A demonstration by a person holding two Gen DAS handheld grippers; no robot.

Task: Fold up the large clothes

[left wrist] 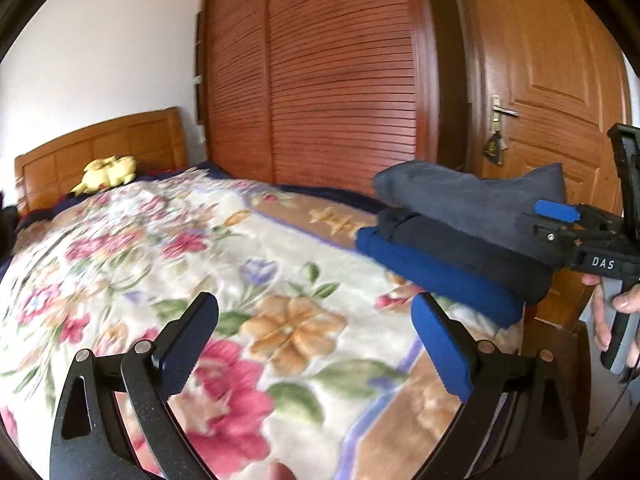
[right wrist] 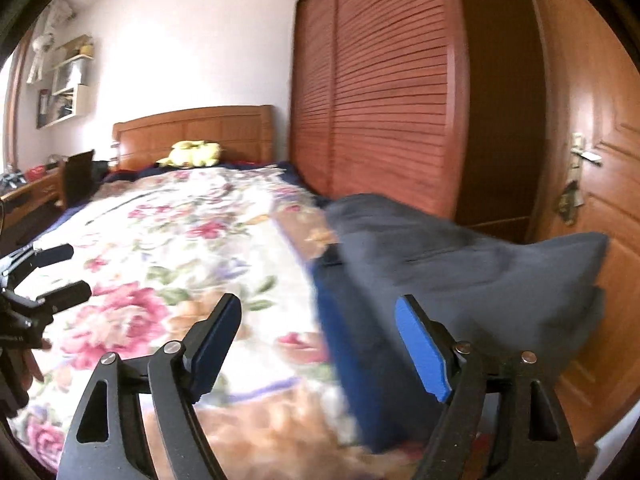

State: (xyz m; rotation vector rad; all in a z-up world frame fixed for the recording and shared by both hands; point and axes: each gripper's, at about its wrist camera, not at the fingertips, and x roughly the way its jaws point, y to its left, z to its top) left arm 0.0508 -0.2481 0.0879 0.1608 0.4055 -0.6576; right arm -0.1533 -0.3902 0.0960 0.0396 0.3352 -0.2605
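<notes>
A stack of folded clothes (left wrist: 460,240) lies at the right corner of the bed: a grey piece on top, a dark navy one under it, a blue one at the bottom. My left gripper (left wrist: 314,308) hovers open over the floral blanket (left wrist: 180,248), left of the stack, with nothing between its fingers. My right gripper (right wrist: 318,308) is open too. The stack (right wrist: 400,280) lies just ahead of it and behind its right finger, and the pads do not press on it. Each gripper shows in the other's view: the right gripper (left wrist: 560,220) at the stack's right end, the left gripper (right wrist: 66,272) at the left edge.
A yellow plush toy (left wrist: 108,172) sits by the wooden headboard (right wrist: 192,132). Louvred wardrobe doors (left wrist: 320,80) and a wooden door (left wrist: 560,80) stand behind the bed. A desk (right wrist: 28,196) and wall shelves (right wrist: 72,80) are at the far left. A hand (left wrist: 616,308) holds the right gripper.
</notes>
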